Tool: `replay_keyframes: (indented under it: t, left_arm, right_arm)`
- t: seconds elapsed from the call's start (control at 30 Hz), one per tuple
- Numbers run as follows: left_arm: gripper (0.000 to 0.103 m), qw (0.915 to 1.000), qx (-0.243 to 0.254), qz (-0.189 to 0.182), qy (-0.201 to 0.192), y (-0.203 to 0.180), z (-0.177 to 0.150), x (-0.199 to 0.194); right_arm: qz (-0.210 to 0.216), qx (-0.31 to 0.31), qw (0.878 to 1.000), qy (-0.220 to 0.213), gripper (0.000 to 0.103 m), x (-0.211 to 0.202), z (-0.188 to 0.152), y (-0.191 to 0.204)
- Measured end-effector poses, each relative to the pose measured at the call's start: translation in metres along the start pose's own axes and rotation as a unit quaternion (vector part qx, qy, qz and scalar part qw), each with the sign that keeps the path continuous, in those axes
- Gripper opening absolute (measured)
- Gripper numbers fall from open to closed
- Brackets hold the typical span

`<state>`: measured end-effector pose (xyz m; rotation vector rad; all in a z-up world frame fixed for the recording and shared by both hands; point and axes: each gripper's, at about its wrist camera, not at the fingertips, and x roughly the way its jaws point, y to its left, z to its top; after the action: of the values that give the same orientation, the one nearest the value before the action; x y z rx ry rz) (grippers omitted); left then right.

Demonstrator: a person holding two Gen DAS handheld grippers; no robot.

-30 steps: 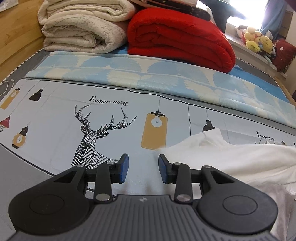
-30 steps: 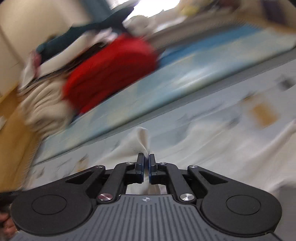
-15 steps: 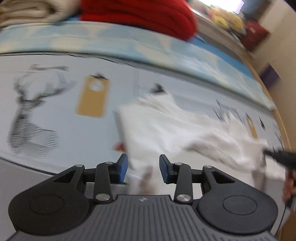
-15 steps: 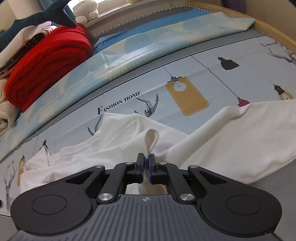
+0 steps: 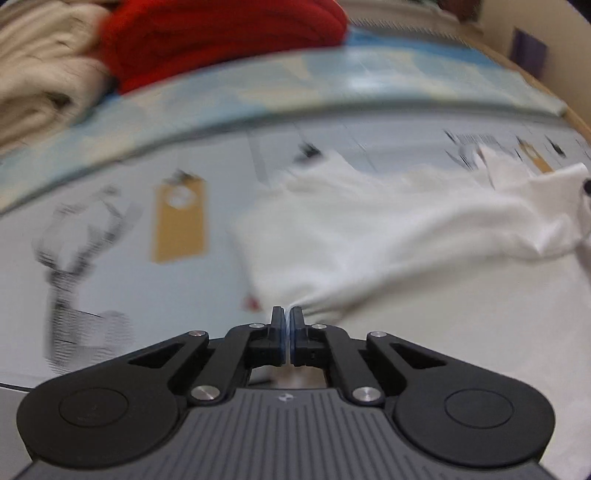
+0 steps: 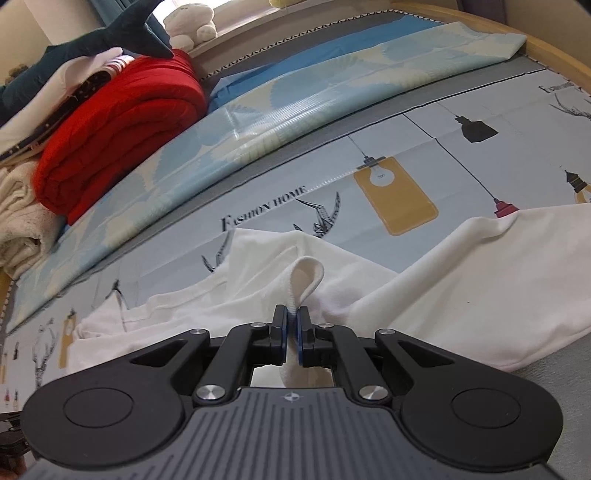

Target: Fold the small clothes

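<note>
The crumpled white cotton garment (image 6: 461, 273) lies on the lamp-and-deer printed bedsheet (image 6: 406, 155). The right gripper (image 6: 291, 325) pinches a looped fold; the left gripper (image 5: 287, 325) clamps a corner, though motion blur smears that view's detail.

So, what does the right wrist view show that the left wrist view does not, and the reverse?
Only the right wrist view shows the dark blue plush shark, the white plush toy, the sharp "Fashion home" lettering and the right gripper shut on a looped white fabric edge.

Only the left wrist view, which is blurred, shows the left gripper shut on a corner of the white garment and a purple object far right.

Both show the garment, the folded red blanket, the cream blanket and the printed bedsheet.
</note>
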<state>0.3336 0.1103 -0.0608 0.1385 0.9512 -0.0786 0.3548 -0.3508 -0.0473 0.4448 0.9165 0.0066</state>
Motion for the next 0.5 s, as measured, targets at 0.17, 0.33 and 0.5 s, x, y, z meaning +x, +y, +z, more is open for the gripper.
replay_keyframes:
  t: [0.17, 0.33, 0.5]
  left_arm:
    - [0.0, 0.9988, 0.033, 0.037, 0.003, 0.023, -0.016, -0.019]
    - [0.004, 0.9993, 0.025, -0.012, 0.027, 0.035, -0.02, -0.02]
    - [0.006, 0.9957, -0.052, -0.068, -0.034, 0.032, 0.001, -0.028]
  right_arm:
    - [0.046, 0.017, 0.999, -0.021, 0.005, -0.014, 0.01, -0.002]
    - [-0.061, -0.01, 0.996, 0.06, 0.005, 0.018, -0.002, -0.018]
    - [-0.1, -0.033, 0.994, 0.023, 0.007, 0.013, -0.003, -0.009]
